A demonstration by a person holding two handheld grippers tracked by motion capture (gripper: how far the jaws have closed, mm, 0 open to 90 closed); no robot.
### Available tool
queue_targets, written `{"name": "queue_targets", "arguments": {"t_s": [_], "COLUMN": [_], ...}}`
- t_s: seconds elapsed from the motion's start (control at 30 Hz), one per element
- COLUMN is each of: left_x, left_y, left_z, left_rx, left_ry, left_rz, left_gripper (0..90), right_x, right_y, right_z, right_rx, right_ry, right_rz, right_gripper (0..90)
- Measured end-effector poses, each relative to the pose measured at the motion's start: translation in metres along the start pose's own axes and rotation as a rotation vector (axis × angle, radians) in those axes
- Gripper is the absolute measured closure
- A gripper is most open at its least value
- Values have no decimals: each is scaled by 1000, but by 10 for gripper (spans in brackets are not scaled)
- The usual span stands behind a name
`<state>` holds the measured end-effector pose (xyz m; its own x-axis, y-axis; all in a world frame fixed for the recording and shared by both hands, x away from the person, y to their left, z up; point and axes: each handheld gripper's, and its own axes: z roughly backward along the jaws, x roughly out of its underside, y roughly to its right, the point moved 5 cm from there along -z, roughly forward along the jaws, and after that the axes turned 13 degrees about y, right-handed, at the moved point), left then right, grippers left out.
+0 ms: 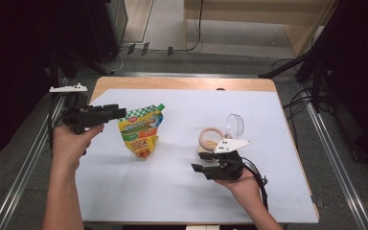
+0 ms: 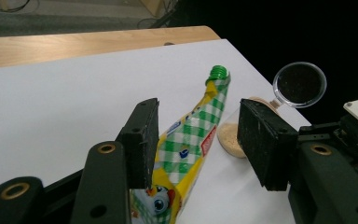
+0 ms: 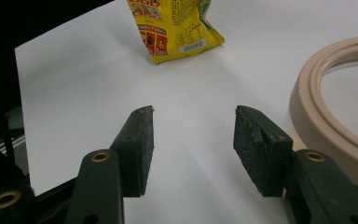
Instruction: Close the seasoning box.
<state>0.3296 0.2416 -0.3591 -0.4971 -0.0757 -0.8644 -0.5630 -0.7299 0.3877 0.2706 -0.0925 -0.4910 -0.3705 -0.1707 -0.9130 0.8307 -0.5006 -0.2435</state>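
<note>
Trouble comes if my open left gripper (image 1: 120, 113) bumps the standing pouch (image 1: 140, 132) and tips it over.

a wooden table (image 1: 182, 83) with a white sheet (image 1: 182, 191) spread over most of it stands on a grey carpeted floor (image 1: 345, 191). metal rails (image 1: 24, 167) run along both sides of the table. beyond its far edge are pale wooden furniture (image 1: 249, 14), black stand legs (image 1: 292, 67) and loose cables (image 1: 297, 103) on the floor. the left and right edges of the room lie in deep shadow, while the tabletop is evenly lit.
</note>
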Motion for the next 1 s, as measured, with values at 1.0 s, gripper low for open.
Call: {"name": "queue_targets", "arguments": {"t_s": [1.0], "left_x": [21], "left_y": [-36], "left_z": [-4], "left_rx": [-60], "left_ry": [-24], "left_rz": [14], "left_gripper": [445], "right_x": [-27], "right_y": [13], "right_z": [35], "right_rx": [34], "right_ry": [32], "right_rz": [-21], "right_gripper": [571]}}
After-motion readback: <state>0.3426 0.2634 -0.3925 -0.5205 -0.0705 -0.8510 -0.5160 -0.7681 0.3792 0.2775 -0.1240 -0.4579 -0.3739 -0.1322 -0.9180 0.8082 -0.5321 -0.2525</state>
